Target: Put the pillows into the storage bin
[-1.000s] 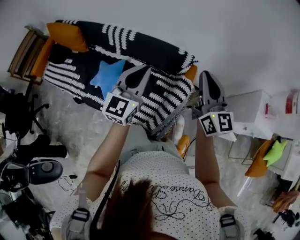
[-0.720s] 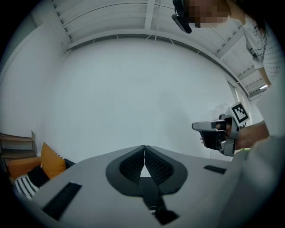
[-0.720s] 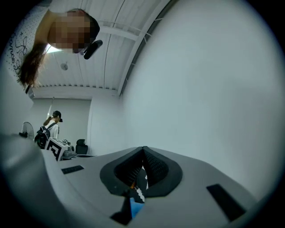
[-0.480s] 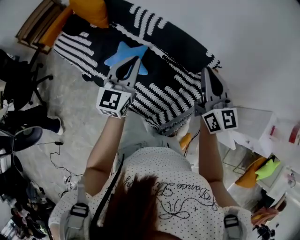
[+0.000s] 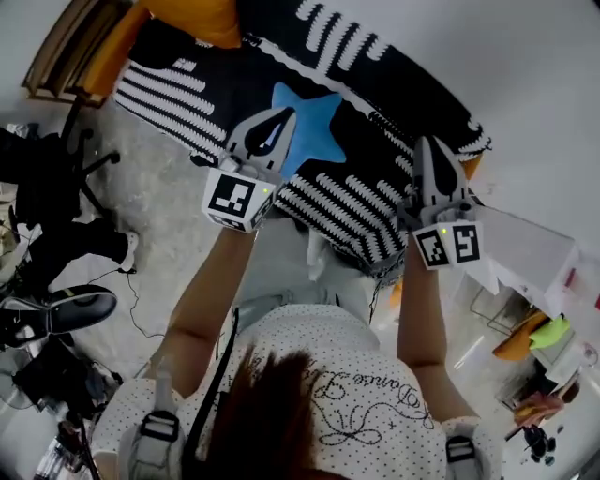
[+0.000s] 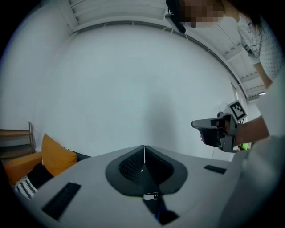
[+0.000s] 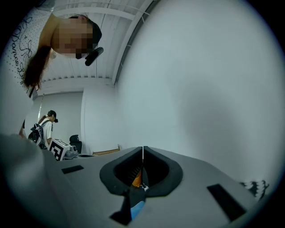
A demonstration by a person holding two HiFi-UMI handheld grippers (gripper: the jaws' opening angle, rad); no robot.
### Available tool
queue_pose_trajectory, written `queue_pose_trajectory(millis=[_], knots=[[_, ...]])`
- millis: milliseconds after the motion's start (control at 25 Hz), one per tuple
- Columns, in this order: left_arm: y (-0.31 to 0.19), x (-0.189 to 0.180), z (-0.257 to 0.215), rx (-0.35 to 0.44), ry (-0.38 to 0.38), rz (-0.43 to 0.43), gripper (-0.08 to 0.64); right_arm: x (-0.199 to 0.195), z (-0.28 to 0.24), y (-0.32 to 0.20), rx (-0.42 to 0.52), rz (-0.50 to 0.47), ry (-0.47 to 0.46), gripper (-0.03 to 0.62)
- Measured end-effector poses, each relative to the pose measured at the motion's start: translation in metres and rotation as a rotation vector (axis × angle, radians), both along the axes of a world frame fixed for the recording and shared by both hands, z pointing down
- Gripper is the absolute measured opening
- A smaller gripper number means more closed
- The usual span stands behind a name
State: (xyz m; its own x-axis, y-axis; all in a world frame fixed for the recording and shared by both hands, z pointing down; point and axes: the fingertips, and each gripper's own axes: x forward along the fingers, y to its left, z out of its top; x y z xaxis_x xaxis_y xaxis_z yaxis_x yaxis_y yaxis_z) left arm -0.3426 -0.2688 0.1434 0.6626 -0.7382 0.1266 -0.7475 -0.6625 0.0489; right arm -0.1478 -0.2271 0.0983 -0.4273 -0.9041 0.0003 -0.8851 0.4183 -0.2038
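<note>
A blue star pillow (image 5: 314, 122) lies on a sofa (image 5: 375, 202) with a black cover striped in white. An orange pillow (image 5: 192, 14) sits at the sofa's far left end and also shows in the left gripper view as the orange pillow (image 6: 55, 156). My left gripper (image 5: 277, 116) hovers over the star's left edge, jaws shut and empty. My right gripper (image 5: 434, 147) is held over the sofa's right end, also shut with nothing in it. Both gripper views face a bare white wall. In the left gripper view my left gripper (image 6: 144, 153) is shut; in the right gripper view my right gripper (image 7: 142, 156) is shut.
A white box-like container (image 5: 525, 253) stands right of the sofa. An orange cushion (image 5: 520, 342) and a green star cushion (image 5: 553, 330) lie further right. An office chair (image 5: 47, 178) and cables crowd the floor at left. A person (image 7: 46, 127) stands far off.
Both grippers have moved forward and down towards the sofa. The blue star pillow, earlier to the left of my left gripper, now lies right beside its tips.
</note>
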Motion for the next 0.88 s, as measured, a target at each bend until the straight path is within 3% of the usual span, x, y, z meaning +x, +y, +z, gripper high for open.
queue_pose_trajectory(millis=[200,360,480,640,880], knots=[[-0.046,-0.033,0.058,-0.078,-0.016,0.054,0.046,-0.045,0.066,-0.049,-0.076,0.037,-0.040,0.048],[-0.053,-0.052,0.130,-0.206,-0.045,0.059,0.106,-0.065,0.142,-0.059,-0.194,0.027,-0.047,0.118],[-0.057,-0.055,0.189,-0.295,-0.053,0.053,0.132,-0.064,0.200,-0.062,-0.236,0.023,-0.038,0.120],[-0.050,-0.042,0.273,-0.405,-0.046,0.037,0.178,-0.051,0.298,-0.066,-0.350,-0.014,-0.051,0.169],[-0.002,-0.044,0.377,-0.567,-0.074,0.034,0.225,-0.068,0.411,-0.046,-0.516,-0.097,-0.060,0.223]])
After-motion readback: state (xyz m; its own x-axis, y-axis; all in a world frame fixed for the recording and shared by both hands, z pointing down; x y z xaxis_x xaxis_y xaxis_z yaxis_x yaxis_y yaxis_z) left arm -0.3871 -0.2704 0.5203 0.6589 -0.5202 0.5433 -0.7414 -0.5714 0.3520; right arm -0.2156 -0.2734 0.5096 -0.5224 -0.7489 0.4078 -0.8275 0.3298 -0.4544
